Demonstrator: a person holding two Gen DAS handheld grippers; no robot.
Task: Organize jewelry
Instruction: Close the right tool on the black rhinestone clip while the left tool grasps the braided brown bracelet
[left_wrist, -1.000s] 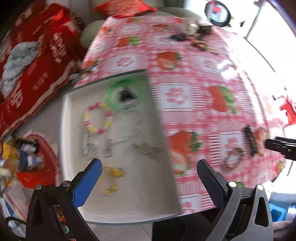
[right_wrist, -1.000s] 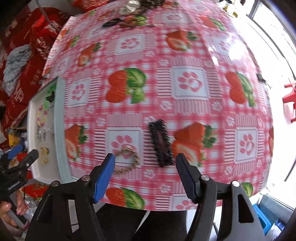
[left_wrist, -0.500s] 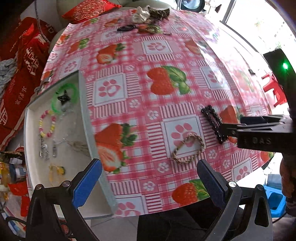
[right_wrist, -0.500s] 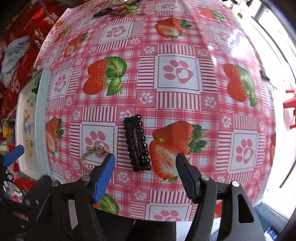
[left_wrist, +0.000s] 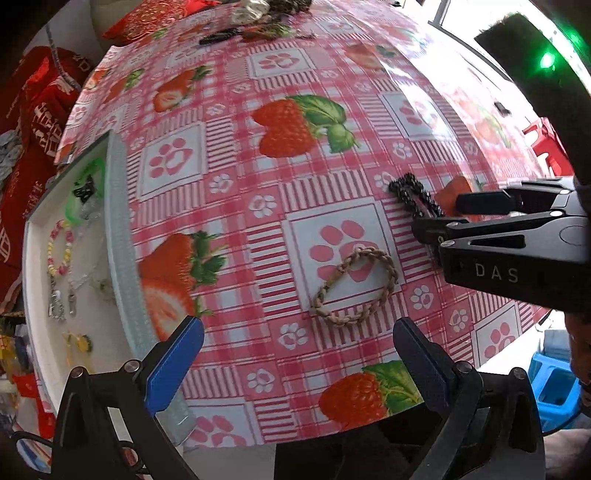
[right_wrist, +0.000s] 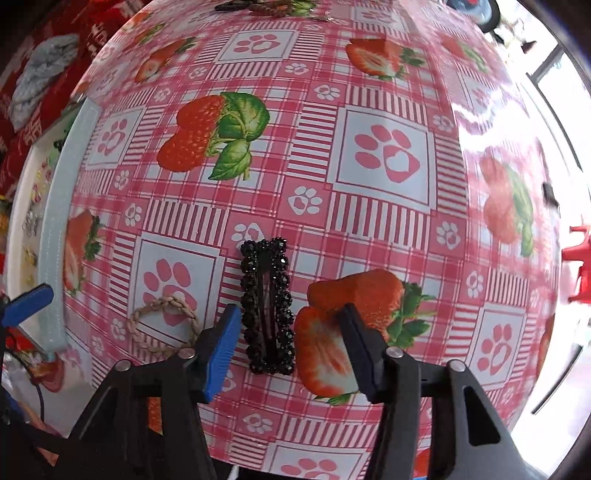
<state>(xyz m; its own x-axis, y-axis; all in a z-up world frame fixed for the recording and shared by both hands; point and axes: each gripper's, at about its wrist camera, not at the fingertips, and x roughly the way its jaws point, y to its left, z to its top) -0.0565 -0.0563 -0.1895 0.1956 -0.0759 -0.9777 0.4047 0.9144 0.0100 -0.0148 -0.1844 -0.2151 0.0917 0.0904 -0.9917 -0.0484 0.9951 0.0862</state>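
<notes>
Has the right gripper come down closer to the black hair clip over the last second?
Yes. The right gripper has sunk toward the tablecloth; the black hair clip now sits between its closing, not yet touching jaws.

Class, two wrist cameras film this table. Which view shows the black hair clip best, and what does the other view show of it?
The right wrist view: the hair clip lies whole and sharp between the open right gripper's fingers. In the left wrist view, only the far end of the clip shows; the right gripper hides the rest.
</notes>
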